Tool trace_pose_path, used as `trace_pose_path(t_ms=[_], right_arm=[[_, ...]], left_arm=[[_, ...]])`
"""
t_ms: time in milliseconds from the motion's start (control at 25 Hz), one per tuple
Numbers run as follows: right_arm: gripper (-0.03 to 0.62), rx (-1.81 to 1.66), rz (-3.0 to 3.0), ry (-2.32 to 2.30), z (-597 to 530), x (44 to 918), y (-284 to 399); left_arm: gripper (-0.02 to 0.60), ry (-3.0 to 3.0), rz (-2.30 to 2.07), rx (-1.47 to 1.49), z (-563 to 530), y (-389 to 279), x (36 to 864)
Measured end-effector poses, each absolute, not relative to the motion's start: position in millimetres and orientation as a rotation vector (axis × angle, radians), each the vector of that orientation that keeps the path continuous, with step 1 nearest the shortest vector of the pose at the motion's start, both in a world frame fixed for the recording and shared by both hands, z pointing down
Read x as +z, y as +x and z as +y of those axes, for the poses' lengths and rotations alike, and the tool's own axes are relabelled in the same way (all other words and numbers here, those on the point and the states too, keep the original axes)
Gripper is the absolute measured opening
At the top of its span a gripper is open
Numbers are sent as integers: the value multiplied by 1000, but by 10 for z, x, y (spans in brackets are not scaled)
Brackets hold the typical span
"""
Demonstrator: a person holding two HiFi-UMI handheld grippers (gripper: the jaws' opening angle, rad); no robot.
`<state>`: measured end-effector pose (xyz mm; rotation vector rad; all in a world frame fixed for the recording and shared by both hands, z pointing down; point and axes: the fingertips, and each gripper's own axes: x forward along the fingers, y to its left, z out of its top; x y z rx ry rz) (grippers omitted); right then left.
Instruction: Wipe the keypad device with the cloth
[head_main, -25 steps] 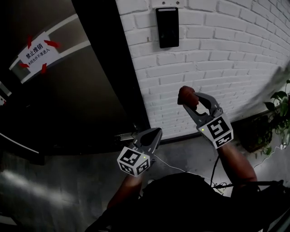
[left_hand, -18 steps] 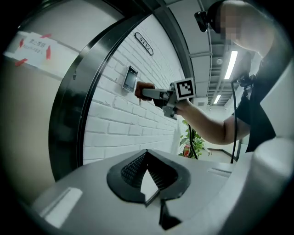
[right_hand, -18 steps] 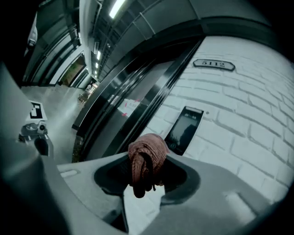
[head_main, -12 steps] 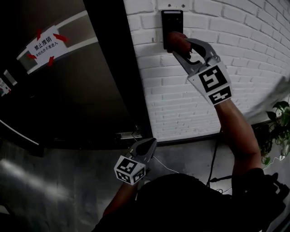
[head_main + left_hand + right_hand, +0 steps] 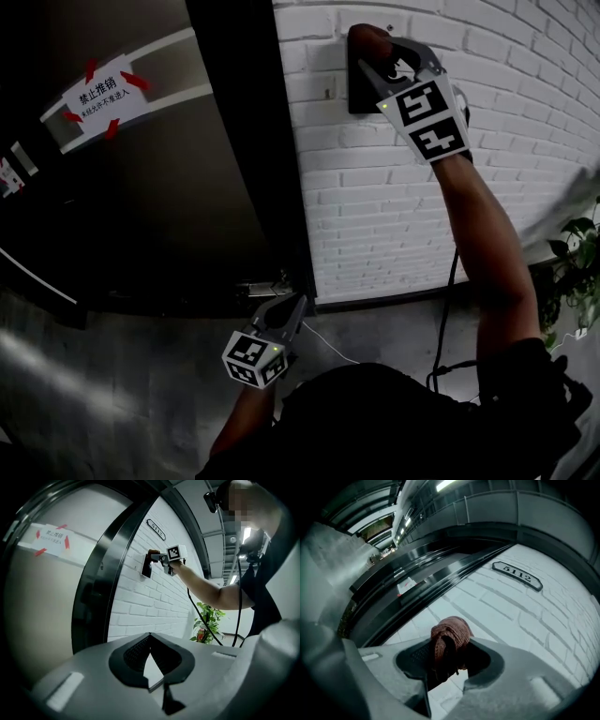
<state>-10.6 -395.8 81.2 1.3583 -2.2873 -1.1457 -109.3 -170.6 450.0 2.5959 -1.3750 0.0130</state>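
White brick wall (image 5: 394, 206) beside dark door (image 5: 187, 206), keypad (image 5: 360, 94) mounted high on wall. R gripper (image 5: 377, 54) raised, jaws clamped on reddish cloth (image 5: 367, 39), cloth at keypad's top. L gripper (image 5: 292, 314) low by door's foot, jaws closed, empty

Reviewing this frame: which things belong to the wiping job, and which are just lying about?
Job: keypad device on the brick wall; cloth, pinched in the right claw.

Just there: left claw, shut and empty; door notice; potted plant; number plate.
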Motion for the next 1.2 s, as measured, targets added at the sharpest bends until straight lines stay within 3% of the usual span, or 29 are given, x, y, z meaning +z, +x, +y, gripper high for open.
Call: trace_pose_path(t_ms=[1200], right_arm=[[144,-876,-2487,1565,-4135,1156,-33]], left_arm=[[17,2627,-1289,50,-1796,-971,4539]])
